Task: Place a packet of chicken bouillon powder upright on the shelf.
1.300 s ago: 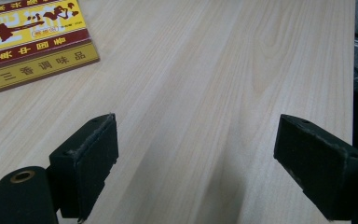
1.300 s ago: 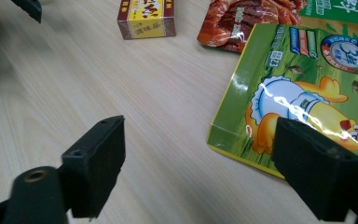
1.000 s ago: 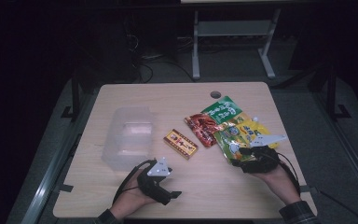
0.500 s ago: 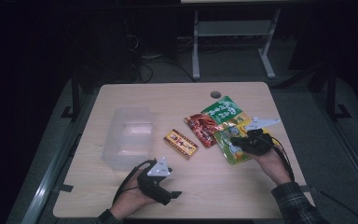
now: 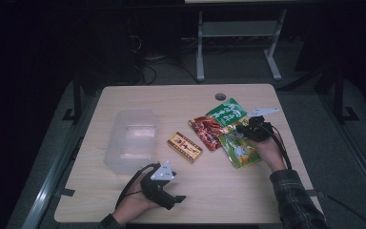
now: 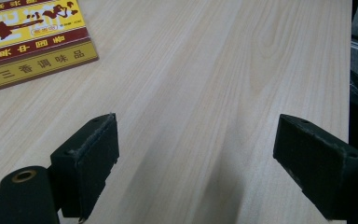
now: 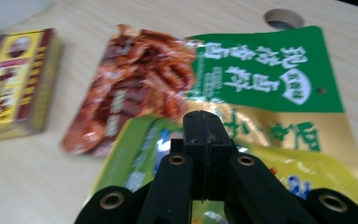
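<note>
Three snack packets lie overlapping at the table's right: a red one (image 5: 208,131) (image 7: 130,79), a green one (image 5: 226,113) (image 7: 261,70) and a yellow-green one (image 5: 240,150) (image 7: 135,158). A yellow and red box (image 5: 184,147) (image 6: 28,37) (image 7: 14,79) lies to their left. My right gripper (image 5: 241,129) (image 7: 207,126) hovers low over the yellow-green packet's far end, jaws shut together with nothing seen between them. My left gripper (image 5: 175,201) (image 6: 196,154) rests near the front edge, open over bare wood, short of the box.
A clear plastic container (image 5: 131,140) stands left of the box. A round cable hole (image 5: 220,97) (image 7: 283,18) sits near the table's far edge, beyond the green packet. A metal frame (image 5: 238,38) stands on the floor behind the table.
My right hand has moved away from the person and slightly left, from the yellow-green packet's near end to its far end by the red and green packets. The left hand has stayed put.
</note>
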The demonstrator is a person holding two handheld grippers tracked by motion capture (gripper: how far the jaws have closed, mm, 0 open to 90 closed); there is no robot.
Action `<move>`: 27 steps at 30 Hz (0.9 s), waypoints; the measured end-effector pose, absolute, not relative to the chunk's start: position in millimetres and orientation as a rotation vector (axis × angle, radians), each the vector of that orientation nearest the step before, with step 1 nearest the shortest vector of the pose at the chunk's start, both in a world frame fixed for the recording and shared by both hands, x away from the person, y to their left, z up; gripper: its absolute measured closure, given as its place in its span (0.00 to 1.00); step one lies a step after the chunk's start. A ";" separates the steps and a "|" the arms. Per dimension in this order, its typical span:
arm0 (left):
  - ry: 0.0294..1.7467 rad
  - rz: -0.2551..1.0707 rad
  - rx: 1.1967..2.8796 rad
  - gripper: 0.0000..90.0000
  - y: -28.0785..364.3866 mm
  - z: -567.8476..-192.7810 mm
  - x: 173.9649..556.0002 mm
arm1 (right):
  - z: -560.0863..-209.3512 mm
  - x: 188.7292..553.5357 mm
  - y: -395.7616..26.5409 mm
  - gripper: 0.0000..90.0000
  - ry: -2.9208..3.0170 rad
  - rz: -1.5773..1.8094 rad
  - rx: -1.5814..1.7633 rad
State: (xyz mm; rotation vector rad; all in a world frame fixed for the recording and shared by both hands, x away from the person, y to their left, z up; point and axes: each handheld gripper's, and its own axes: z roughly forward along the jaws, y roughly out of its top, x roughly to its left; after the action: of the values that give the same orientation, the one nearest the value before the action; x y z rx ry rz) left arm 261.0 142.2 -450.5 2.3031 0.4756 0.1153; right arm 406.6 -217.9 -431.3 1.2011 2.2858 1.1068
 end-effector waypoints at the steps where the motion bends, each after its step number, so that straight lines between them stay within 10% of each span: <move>1: 0.478 0.118 2.302 0.15 142.4 -450.3 260.8 | -436.3 413.8 -219.5 1.00 2.258 1.121 1.219; 27: 0.484 0.116 2.298 0.15 142.7 -451.6 260.5 | -458.2 427.6 -225.6 1.00 2.368 1.005 1.253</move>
State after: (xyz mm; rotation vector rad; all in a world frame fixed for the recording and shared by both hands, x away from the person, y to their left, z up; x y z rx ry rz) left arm 260.5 142.7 -451.6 2.2985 0.4840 0.1156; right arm 427.6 -225.6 -458.2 1.2533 2.3677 1.0046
